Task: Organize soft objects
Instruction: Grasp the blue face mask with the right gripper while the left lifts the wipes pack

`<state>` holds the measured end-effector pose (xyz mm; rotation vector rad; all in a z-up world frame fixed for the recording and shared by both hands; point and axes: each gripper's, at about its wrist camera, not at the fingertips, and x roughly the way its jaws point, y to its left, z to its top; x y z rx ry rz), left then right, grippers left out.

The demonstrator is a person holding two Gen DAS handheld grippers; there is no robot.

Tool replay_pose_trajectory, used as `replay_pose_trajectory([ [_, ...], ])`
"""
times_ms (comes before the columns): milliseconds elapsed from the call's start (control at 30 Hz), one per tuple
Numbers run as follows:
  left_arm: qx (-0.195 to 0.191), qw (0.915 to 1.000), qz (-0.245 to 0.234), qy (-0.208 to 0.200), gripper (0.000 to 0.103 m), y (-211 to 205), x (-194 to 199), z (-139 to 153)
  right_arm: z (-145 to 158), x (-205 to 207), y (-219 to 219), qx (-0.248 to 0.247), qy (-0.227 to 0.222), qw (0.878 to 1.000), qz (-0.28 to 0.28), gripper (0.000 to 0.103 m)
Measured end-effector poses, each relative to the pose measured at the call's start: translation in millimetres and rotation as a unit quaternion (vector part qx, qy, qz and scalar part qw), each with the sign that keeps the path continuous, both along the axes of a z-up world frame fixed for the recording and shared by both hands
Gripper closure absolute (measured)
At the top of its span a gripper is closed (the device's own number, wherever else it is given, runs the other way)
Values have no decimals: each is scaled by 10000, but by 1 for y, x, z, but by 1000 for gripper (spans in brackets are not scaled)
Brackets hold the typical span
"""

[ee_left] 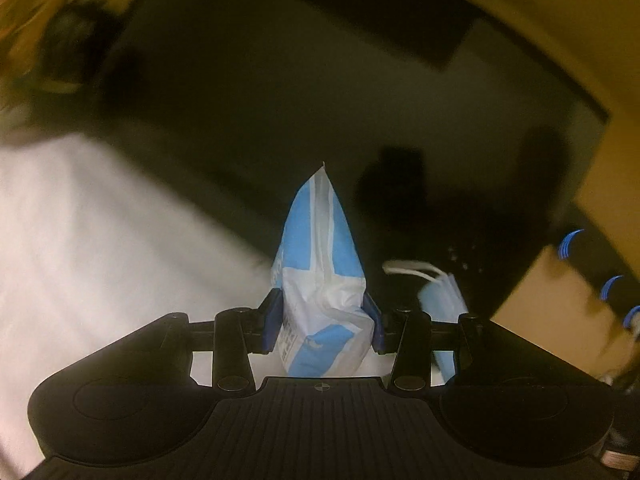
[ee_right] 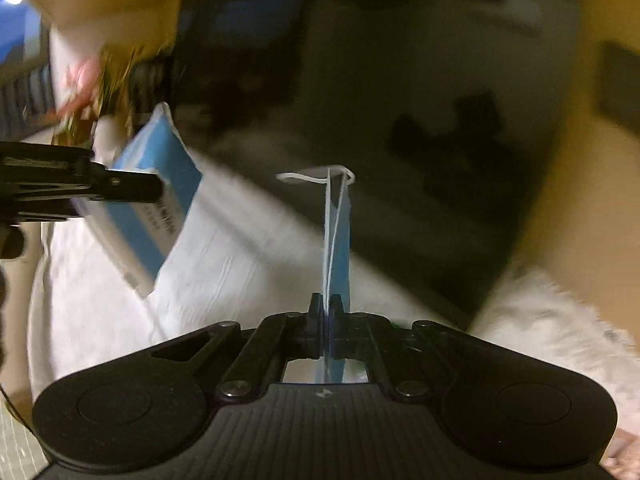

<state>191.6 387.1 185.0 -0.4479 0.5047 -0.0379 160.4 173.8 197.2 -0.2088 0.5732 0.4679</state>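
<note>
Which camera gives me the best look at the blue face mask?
Right wrist view: the face mask stands edge-on, clamped in the right hand-held gripper. Left wrist view catches only a blurred part, partly behind the left gripper's linkage.

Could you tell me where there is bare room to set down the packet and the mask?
The dark bin floor ahead of the left gripper and its packet looks bare, bordered by tan walls. The white cloth alongside is also open. It is crowded where the right gripper holds the mask beside the packet.
</note>
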Motion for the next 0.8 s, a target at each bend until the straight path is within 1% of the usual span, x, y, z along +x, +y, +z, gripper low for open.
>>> replay_pose_trajectory([
  [67,-2,9996,-236,-169,56,-20,11,17,22,-10,-27,66,-225,9994,-239,101],
  [167,-102,9974,-626,-328,56,-55,25,32,46,-21,-68,63,-500,9967,-632,101],
  [300,-204,9902,-1319,-400,56,-116,41,42,68,-39,-123,55,-776,9895,-1217,101],
  [367,-258,9848,-1667,-407,56,-146,47,46,78,-49,-153,95,-838,9851,-1502,101],
  [467,-466,9740,-2186,-378,56,-190,54,49,88,-65,-192,110,-946,9776,-1876,101],
  [533,-505,9663,-2499,-353,56,-217,54,51,92,-75,-214,89,-1031,9717,-2125,101],
  [700,-534,9477,-3137,-236,56,-278,61,50,96,-97,-263,77,-1074,9575,-2676,101],
  [800,-591,9371,-3437,-160,56,-306,62,46,91,-107,-292,60,-1036,9493,-2966,101],
])
